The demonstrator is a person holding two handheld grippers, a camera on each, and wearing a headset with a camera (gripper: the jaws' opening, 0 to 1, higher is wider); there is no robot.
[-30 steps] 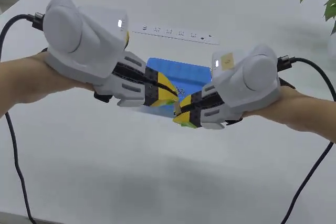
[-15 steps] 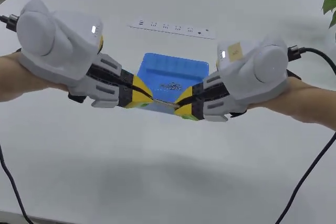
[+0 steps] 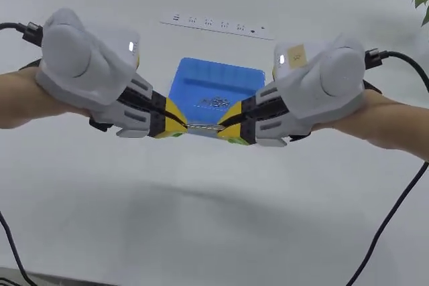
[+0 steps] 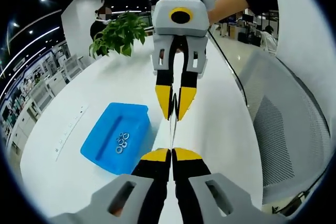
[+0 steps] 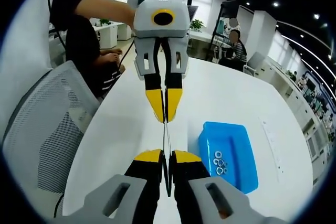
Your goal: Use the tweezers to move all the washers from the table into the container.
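The tweezers (image 3: 203, 126) are held off the table (image 3: 214, 219), level, between the two grippers. The left gripper (image 3: 175, 123) is clamped on one end with its yellow-tipped jaws pressed almost together. The right gripper (image 3: 226, 124) is clamped on the other end in the same way, tips facing. Which end carries the tweezer points cannot be made out. The blue container (image 3: 194, 75) is seen just behind them, and a cluster of washers (image 4: 122, 142) lies inside it.
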